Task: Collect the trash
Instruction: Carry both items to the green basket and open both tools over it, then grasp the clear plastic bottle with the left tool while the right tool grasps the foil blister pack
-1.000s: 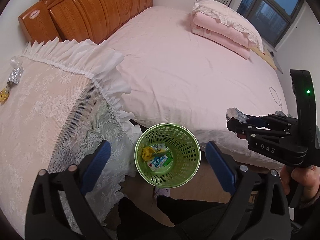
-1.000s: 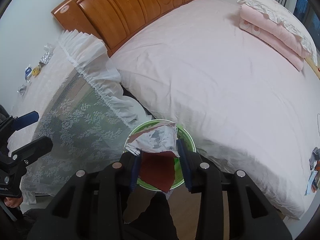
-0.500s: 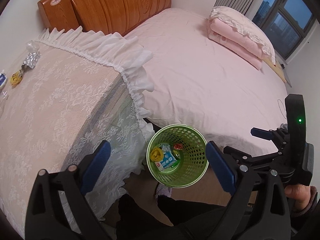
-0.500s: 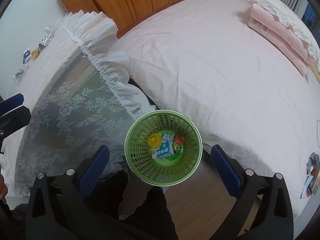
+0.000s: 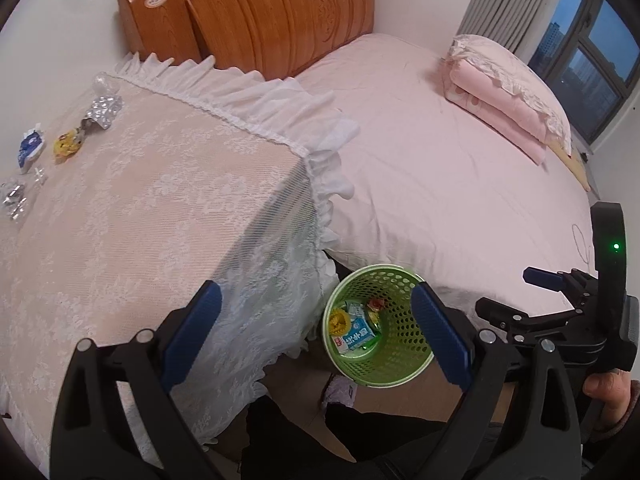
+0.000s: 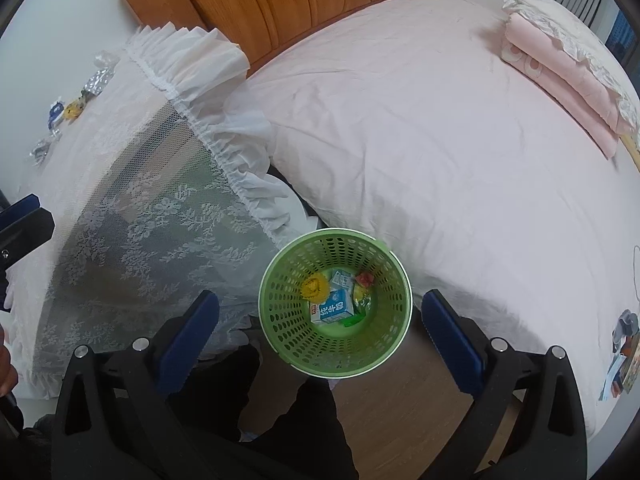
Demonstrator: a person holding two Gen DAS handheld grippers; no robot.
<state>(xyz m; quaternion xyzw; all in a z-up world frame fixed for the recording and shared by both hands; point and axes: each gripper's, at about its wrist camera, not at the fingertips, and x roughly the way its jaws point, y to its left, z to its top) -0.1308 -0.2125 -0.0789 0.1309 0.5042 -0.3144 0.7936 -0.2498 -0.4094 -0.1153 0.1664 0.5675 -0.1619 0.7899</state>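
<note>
Left wrist view, gripper: the left gripper [image 5: 316,334] hangs wide open with nothing between its blue pads, above the edge of the lace-covered counter [image 5: 132,216].
Left wrist view, trash: the scraps left to collect lie at the far corner of the counter, well apart from the bin: a crumpled foil wrapper [image 5: 102,110], a yellow wrapper [image 5: 68,145] just beside it, a blue-and-white wrapper [image 5: 30,148] and small silvery bits [image 5: 14,198].
Left wrist view, handling: all look light, thin and crushable; foil probably slips, so a pinch across a raised crease or a bunched edge seems best, not on a flat face against the cloth.
Left wrist view, container: the green perforated bin [image 5: 400,360] stands on the floor between counter and bed [image 5: 440,168]; it holds a blue milk carton [image 5: 358,336], a yellow scrap and a red-and-yellow one.
Right wrist view, gripper: the right gripper [image 6: 320,330] is directly over the bin [image 6: 280,320], spread fully, holding nothing.
Right wrist view, container: the carton [image 6: 332,308] lies flat on the bottom with a yellow wrapper [image 6: 314,286], a red piece [image 6: 364,278] and something green under it; the bin is mostly empty, so there is plenty of room.
Right wrist view, trash: the same scraps show far off on the counter [image 6: 120,140]; more litter [image 6: 624,344] lies at the bed's lower right edge.
</note>
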